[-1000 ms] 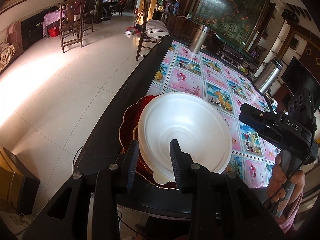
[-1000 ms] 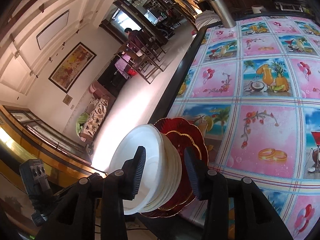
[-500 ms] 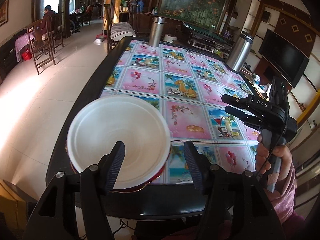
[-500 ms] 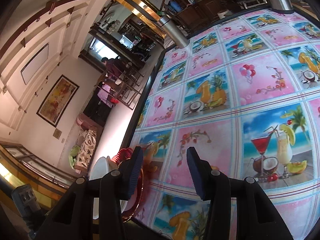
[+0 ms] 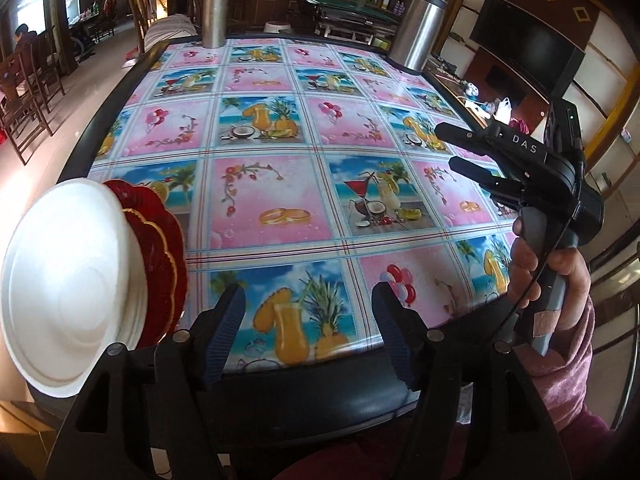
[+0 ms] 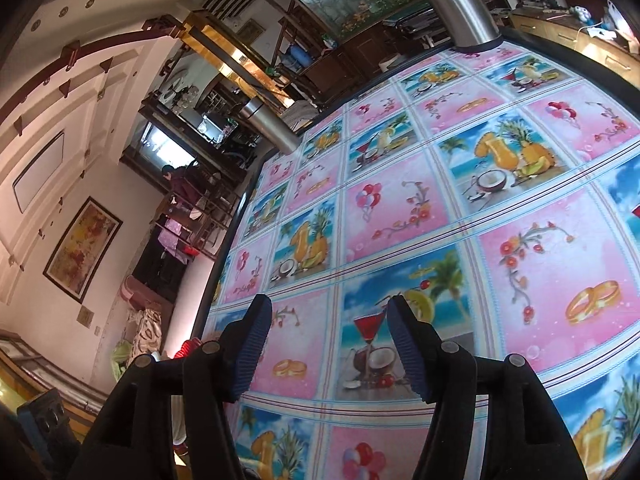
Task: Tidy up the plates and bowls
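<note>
A white bowl (image 5: 72,280) sits stacked on red scalloped plates with gold rims (image 5: 160,248) at the near left corner of the table, seen in the left wrist view. My left gripper (image 5: 308,336) is open and empty, to the right of the stack, over the table's near edge. My right gripper (image 5: 452,148) shows in the same view at the right, held in a hand, jaws apart. In the right wrist view my right gripper (image 6: 328,344) is open and empty above the tablecloth; only a red sliver of the plates (image 6: 188,348) shows at its left.
The table (image 5: 280,396) has a black rim and a pink and blue fruit-print cloth. Two steel flasks (image 5: 215,14) (image 5: 420,28) stand at the far end. Chairs and a seated person are far off at the left.
Both grippers have drawn back and swung right, away from the stack. The left gripper has opened wider. The bowl and plates now lie at the left edge of the left view.
</note>
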A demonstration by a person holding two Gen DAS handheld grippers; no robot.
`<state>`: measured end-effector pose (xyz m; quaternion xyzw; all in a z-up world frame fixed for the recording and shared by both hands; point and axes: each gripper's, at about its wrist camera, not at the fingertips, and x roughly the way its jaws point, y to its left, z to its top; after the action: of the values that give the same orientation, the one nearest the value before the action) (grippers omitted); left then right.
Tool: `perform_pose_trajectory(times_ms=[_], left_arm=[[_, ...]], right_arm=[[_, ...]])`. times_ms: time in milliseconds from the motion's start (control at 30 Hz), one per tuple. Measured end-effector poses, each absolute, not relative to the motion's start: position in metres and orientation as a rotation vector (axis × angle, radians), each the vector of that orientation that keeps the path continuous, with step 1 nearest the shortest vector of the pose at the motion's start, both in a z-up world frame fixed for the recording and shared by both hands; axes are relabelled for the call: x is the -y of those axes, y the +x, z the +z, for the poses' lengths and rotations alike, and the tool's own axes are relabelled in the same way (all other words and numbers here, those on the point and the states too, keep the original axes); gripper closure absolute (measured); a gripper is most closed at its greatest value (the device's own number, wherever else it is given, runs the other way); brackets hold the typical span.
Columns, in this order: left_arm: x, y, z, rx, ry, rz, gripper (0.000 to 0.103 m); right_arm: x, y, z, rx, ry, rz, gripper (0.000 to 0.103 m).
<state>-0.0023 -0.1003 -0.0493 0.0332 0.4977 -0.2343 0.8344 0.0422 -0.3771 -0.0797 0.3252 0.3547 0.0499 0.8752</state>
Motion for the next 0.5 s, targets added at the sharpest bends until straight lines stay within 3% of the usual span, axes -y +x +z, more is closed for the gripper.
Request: perform_pose_trajectory(times_ms=[500], left_arm=[[0.154, 0.057, -0.083, -1.094, 0.125, -0.422, 0.038]], right_arm=[[0.446, 0.019, -0.087, -0.714, 0.678, -0.060, 0.032]])
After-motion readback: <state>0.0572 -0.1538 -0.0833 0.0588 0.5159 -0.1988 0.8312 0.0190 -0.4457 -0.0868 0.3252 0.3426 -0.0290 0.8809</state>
